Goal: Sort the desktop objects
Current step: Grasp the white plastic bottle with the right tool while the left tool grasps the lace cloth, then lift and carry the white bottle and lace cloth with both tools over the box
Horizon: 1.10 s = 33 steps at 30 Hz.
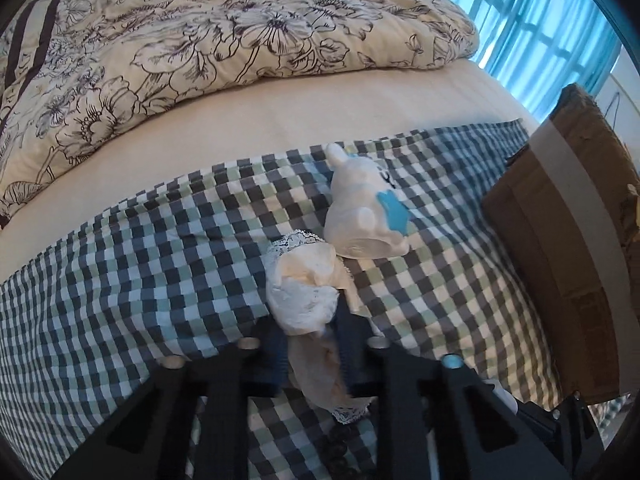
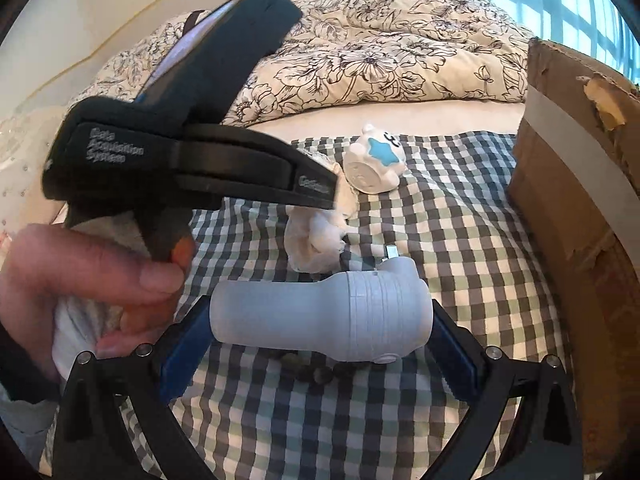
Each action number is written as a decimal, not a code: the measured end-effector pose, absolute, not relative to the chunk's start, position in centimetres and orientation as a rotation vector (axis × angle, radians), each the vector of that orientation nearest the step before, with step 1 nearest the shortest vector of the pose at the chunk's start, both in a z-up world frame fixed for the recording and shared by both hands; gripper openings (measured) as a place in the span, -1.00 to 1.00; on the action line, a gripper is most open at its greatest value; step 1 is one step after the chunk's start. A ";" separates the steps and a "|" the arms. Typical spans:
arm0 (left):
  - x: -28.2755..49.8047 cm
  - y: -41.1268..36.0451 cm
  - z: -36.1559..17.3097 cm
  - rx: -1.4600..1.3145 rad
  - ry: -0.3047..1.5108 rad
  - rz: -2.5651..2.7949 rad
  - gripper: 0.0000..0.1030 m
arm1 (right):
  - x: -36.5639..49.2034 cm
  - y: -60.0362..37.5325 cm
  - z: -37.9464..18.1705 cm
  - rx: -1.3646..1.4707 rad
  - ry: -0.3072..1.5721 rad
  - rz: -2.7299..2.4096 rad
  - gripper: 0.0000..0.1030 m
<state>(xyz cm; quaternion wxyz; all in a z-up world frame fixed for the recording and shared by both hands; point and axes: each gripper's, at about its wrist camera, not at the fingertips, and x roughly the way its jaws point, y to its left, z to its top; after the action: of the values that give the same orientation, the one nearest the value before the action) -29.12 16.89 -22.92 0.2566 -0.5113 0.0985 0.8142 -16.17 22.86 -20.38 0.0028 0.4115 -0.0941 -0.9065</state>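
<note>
Desktop clutter on a checked cloth (image 1: 120, 280) is split between your two claws: the left gripper (image 1: 310, 344) is clenched on a crumpled white lace cloth (image 1: 302, 292), which bulges out ahead of its fingertips, while the right gripper (image 2: 320, 344) straddles a pale grey bottle-shaped object (image 2: 320, 316) lying on its side. That grey piece runs crosswise to your right claw, its long axis pointing from one blue pad (image 2: 180, 352) to the other, narrow end toward the left pad and broad ribbed end toward the right. Your right jaws stand wide, and whether the pads already press its ends cannot be told from these views; a closing squeeze would probably catch it end to end, not across its waist. A white figurine with a blue star (image 1: 366, 208) lies tipped over just beyond the lace bundle, dead ahead of your left claw and slightly to its right, making that hand the nearer one to it. A cardboard box (image 2: 576, 200) stands to the right of both claws, the likely drop point. Dark beads (image 2: 316, 374) sit on the cloth under the grey object. Your hand (image 2: 92, 280) grips the left tool's handle.
</note>
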 end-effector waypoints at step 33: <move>-18.6 6.2 -5.2 -0.971 0.096 2.587 -0.81 | -9.6 19.1 -10.4 0.976 -0.170 -2.978 0.93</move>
<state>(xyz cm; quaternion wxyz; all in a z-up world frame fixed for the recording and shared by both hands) -18.57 6.16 -5.21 0.1872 -0.3451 0.0341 0.9191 -9.61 19.13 -10.41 0.0016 0.3111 -0.0542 -0.9488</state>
